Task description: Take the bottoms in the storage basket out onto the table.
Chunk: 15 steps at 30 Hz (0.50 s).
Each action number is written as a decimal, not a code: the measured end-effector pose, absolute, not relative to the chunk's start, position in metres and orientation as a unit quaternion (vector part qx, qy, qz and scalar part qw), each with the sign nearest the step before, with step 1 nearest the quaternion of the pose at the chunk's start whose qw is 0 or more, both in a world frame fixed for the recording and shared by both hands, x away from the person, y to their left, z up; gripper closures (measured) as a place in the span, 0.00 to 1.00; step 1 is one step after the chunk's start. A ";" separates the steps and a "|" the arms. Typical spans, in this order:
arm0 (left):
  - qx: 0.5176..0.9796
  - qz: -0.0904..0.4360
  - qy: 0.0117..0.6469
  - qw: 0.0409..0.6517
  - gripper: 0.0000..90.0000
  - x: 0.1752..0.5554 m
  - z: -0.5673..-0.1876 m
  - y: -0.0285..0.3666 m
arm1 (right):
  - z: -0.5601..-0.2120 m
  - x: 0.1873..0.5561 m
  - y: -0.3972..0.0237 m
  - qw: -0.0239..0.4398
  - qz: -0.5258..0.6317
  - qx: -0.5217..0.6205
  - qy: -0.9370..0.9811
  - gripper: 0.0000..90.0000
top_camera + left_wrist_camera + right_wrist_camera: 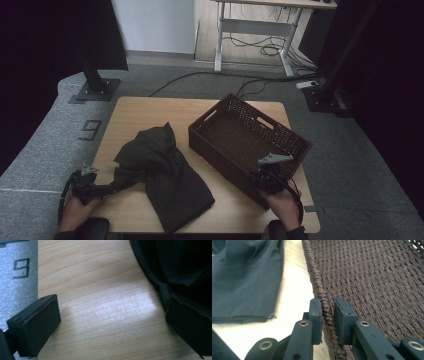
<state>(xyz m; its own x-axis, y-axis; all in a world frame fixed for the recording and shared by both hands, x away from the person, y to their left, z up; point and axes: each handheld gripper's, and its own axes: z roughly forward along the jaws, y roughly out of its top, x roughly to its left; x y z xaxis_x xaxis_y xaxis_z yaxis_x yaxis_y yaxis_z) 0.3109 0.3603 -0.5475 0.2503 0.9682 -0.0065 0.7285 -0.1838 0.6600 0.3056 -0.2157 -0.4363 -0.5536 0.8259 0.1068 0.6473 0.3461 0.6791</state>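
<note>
A dark garment (165, 170) lies crumpled on the wooden table (140, 112), left of a brown woven basket (220, 155) that stands empty. My left gripper (111, 188) rests low at the table's front left, open, with bare wood (95, 277) between its jaws. Its right jaw sits against the edge of the garment (175, 265). My right gripper (265, 175) is at the basket's near corner. There its jaws straddle the braided rim (315, 277): the left pad touches the rim and a slight gap shows at the right pad. The right gripper (328, 301) counts as open. The garment (244, 277) lies to the left.
A grey floor mat marked with a 9 (90, 129) borders the table's left. A stand's base plate (95, 90) sits at the back left and another stand (325, 97) at the back right. A desk frame with cables (255, 45) is farther back.
</note>
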 end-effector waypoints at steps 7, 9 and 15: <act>0.739 0.213 0.574 0.281 0.00 0.311 -0.547 0.360 | -0.439 0.317 -0.231 0.141 0.347 0.473 0.797 0.78; 0.739 0.213 0.574 0.281 0.00 0.311 -0.547 0.360 | -0.439 0.317 -0.235 0.140 0.347 0.476 0.796 0.73; 0.739 0.213 0.574 0.281 0.00 0.311 -0.547 0.360 | -0.438 0.304 -0.251 0.144 0.349 0.481 0.791 0.71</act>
